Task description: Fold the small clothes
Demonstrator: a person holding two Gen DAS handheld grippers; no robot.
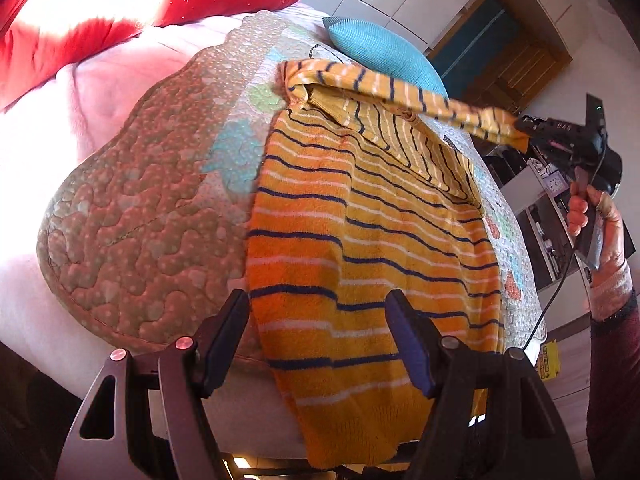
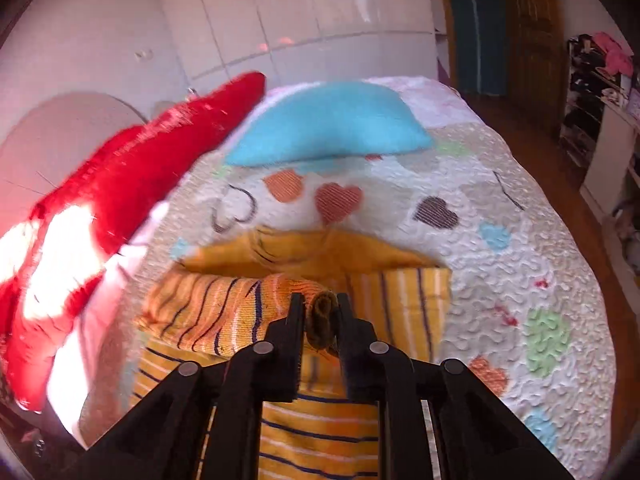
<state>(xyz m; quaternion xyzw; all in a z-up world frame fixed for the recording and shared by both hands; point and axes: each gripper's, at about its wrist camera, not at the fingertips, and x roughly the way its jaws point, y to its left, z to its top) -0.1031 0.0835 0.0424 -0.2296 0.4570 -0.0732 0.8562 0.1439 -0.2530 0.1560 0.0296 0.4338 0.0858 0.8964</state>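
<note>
Bed (image 2: 500,264), covered by a quilted bedspread (image 2: 472,240) with stitched hearts and pastel patches. Red plush cushion (image 2: 120,192) and blue knitted pillow (image 2: 328,124) at the far end. Striped sweater (image 1: 360,248), orange-yellow knit with navy and white bands, lies flat on the bedspread, long axis running from the left tongs toward the pillows, hem hanging over the near edge. Sleeve (image 1: 440,108) is lifted and stretched out sideways. Left tongs (image 1: 316,344), spread wide, hover above the hem. Right tongs (image 2: 320,320) are pinching the sleeve cuff (image 2: 322,320), bunched between the pads.
</note>
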